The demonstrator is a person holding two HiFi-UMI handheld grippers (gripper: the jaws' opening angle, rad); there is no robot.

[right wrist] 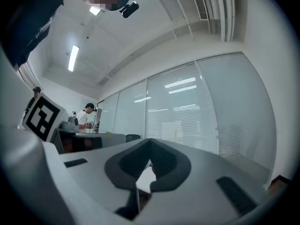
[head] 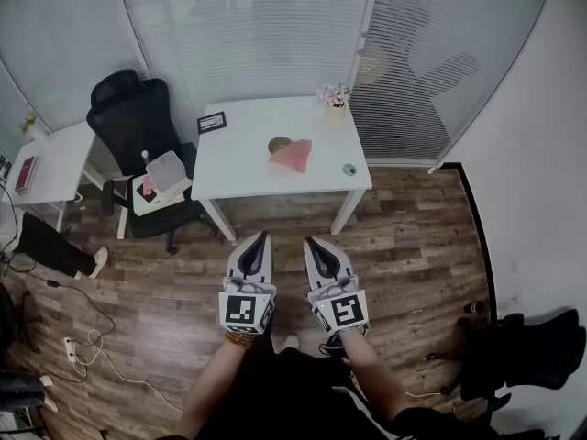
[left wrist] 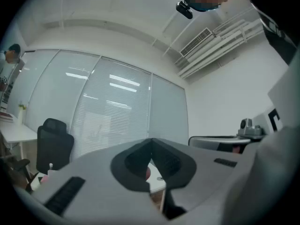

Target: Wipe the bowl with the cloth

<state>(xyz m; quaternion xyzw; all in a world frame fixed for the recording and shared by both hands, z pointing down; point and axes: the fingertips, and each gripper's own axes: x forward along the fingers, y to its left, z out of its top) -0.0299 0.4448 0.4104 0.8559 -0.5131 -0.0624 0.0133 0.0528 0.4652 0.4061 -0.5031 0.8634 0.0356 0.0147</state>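
Note:
In the head view a pink cloth (head: 293, 156) lies on the white table (head: 248, 172), partly over a brown bowl (head: 279, 145) at its left. My left gripper (head: 260, 236) and my right gripper (head: 310, 241) are held side by side over the wooden floor, well short of the table, both shut and empty. Each gripper view looks level along its own closed jaws toward the blinds. A sliver of the pink cloth (left wrist: 147, 173) and the table top show through the gap in the left gripper view.
A black office chair (head: 138, 122) stands left of the table, with a white box (head: 167, 170) on a stool beside it. On the table are a flower pot (head: 335, 101), a small frame (head: 212, 122) and a small round object (head: 348, 170). Cables (head: 87, 346) lie on the floor at left.

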